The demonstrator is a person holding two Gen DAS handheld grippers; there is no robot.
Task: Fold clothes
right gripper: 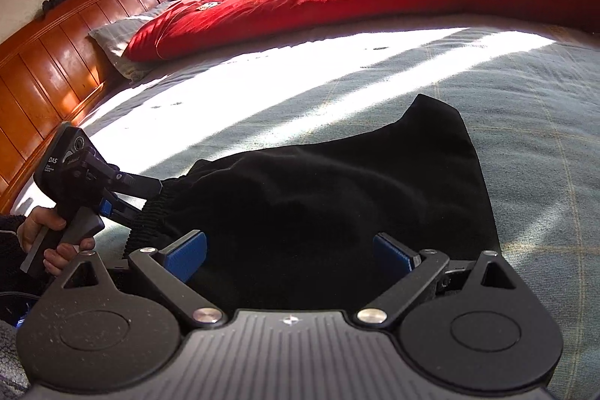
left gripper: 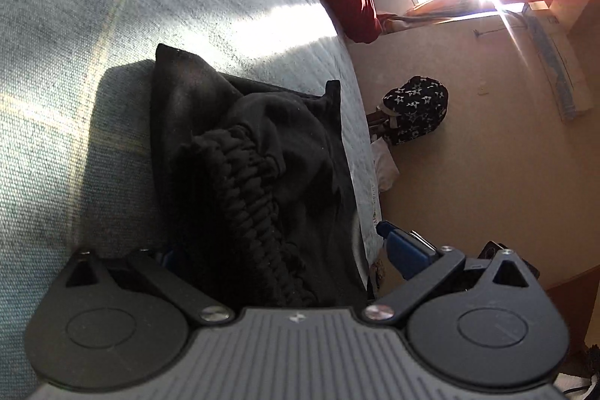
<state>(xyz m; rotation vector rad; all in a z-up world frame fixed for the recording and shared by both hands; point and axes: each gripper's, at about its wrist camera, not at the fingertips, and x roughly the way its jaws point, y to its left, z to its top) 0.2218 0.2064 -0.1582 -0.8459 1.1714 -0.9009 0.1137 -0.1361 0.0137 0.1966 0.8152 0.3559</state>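
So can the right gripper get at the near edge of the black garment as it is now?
Probably yes: the right gripper is open with the black garment lying between its fingers, nothing covering it. The left gripper works the waistband, off to the side.

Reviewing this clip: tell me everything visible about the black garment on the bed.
The black garment looks like soft, matte knit fabric, with a ribbed, gathered elastic waistband bunched at its near end. It lies rumpled, partly doubled over, on the grey-blue bedspread, one corner pointing up toward the red duvet. The left gripper meets the waistband edge, its jaws spread around the band in its own view. The right gripper is open over the cloth, not pinching it.
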